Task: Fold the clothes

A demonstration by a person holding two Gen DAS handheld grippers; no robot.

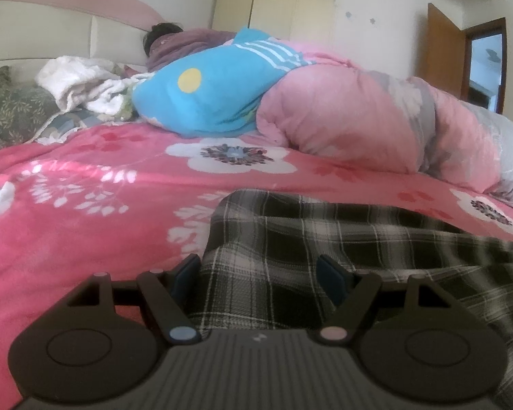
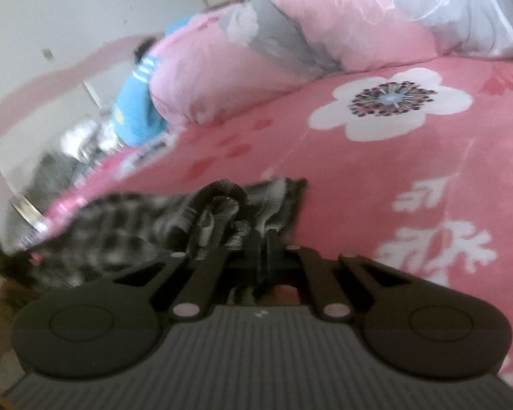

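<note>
Stood in a daylit bedroom: white marked wall point(image 1: 369, 7), cream wardrobe point(image 1: 273, 10) at the back, brown door point(image 1: 443, 48) open on the right, padded headboard point(image 1: 51, 34) with pink trim on the left.

Bed w/ pink floral blanket point(image 1: 85, 212): plaid garment point(image 1: 290, 239) at 6 o'clock, rolled pink quilt point(image 1: 352, 116) at 2, blue pillow point(image 1: 201, 95) at 12.

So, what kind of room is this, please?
Most likely a bedroom in a home. A bed with a pink floral blanket fills the view, a padded headboard stands behind it, and a cream wardrobe is against the far wall.
</note>
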